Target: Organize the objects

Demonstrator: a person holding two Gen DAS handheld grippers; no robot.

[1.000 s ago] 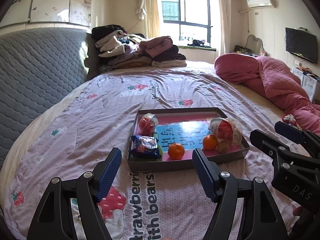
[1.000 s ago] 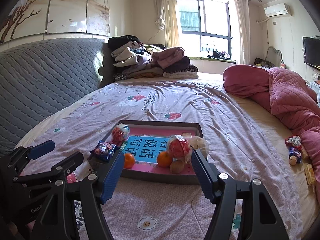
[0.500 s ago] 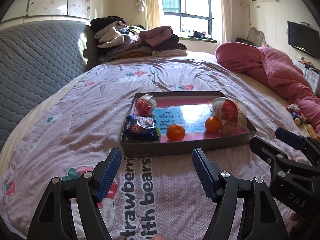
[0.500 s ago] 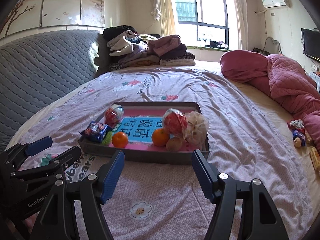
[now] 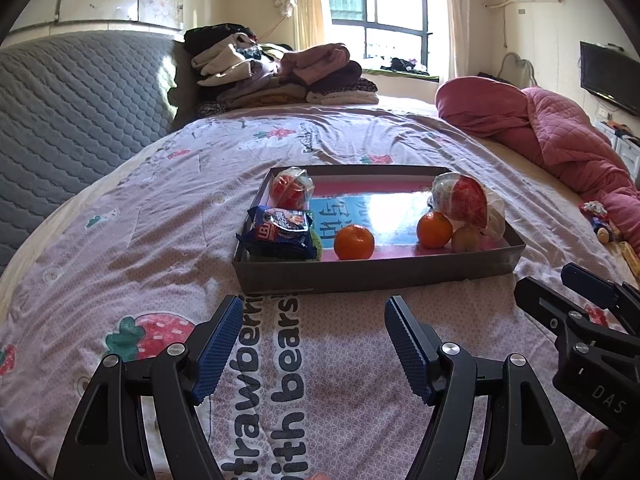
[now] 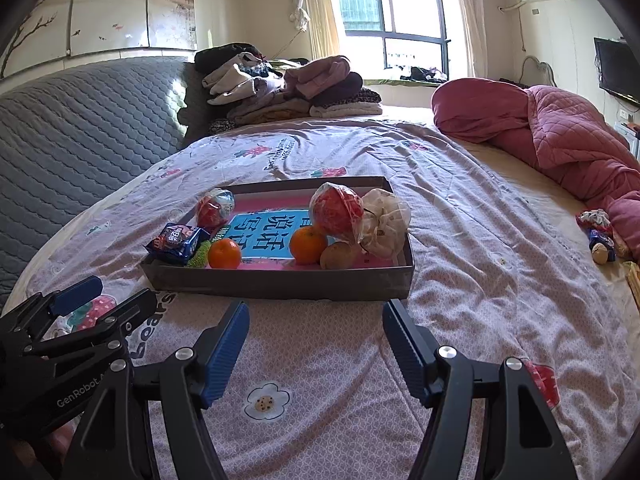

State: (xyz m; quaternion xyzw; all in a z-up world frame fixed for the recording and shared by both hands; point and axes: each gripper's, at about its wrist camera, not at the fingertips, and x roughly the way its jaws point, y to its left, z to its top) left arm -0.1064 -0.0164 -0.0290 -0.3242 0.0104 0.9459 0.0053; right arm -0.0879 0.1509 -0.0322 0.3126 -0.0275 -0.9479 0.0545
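I hold the left gripper [image 5: 314, 322] and right gripper [image 6: 316, 326] low over the bed [image 5: 132, 248], jaws wide and empty — lined up on the tray [image 6: 280, 280] just ahead, where oranges [image 5: 354, 242] and snacks [image 5: 278, 232] sit within reach.

bright daylight from the window [image 5: 376, 8], glare on the tray [image 5: 376, 276], fisheye-warped edges.

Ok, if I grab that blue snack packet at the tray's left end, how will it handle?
The blue snack packet looks like a crinkly foil wrapper, so it will probably be light and crush a little under the jaws. Its glossy film may slip. It lies propped on the tray rim and something green, so a nudge could tip it out.
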